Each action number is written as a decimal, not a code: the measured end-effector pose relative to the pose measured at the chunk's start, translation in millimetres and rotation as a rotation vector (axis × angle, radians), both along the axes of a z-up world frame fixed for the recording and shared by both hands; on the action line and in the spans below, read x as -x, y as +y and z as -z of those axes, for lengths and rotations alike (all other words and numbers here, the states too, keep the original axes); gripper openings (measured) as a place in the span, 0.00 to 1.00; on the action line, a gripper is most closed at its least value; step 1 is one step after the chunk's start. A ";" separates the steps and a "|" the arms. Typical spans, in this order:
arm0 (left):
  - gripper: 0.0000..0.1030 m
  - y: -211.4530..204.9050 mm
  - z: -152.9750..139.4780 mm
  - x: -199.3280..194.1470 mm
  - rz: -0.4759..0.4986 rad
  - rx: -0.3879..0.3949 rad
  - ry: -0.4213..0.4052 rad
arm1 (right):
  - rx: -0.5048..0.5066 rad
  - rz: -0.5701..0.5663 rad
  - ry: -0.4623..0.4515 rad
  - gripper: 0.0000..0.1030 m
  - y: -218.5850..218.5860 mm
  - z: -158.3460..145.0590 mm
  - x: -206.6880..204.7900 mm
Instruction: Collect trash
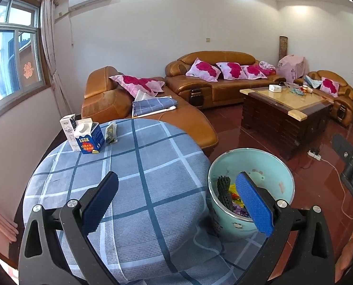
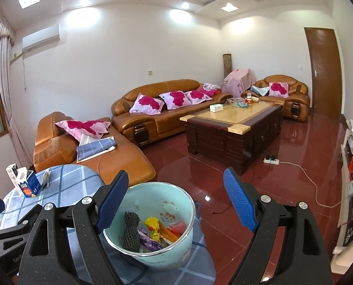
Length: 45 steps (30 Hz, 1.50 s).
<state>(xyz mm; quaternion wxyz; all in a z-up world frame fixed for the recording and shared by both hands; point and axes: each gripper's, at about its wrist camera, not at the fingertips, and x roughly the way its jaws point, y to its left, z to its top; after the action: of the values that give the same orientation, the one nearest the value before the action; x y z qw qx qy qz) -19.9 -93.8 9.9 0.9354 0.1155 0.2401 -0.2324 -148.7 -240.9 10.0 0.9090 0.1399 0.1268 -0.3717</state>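
You face a round table draped in blue-grey checked cloth, in a living room with tan leather sofas and a glossy red floor. At three o'clock of the table, a pale green bucket holds crumpled wrappers and a black foam net. Cartons stand at eleven o'clock. Your left claw and right claw both gape apart, empty.

Left gripper jaws apart above checked tablecloth.

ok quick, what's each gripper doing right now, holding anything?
Left gripper: open, holding nothing, over the checked tablecloth.
Right gripper: open, holding nothing, above the trash bucket.
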 end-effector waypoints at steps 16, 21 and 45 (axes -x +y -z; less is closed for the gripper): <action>0.94 0.4 -0.9 2.4 -0.005 -0.004 -0.001 | -0.010 0.000 0.006 0.79 -0.8 2.8 1.2; 0.94 -0.7 -1.9 3.0 -0.002 -0.003 -0.007 | -0.011 0.000 0.004 0.79 -1.0 2.6 1.3; 0.94 -5.9 -3.4 4.8 -0.006 -0.018 -0.015 | -0.015 0.010 -0.003 0.79 -2.2 -0.1 2.0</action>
<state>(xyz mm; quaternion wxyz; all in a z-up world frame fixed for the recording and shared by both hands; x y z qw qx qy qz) -24.7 -99.6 13.3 0.9368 0.1251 0.2355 -0.2264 -150.7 -243.1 10.1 0.9061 0.1479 0.1275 -0.3752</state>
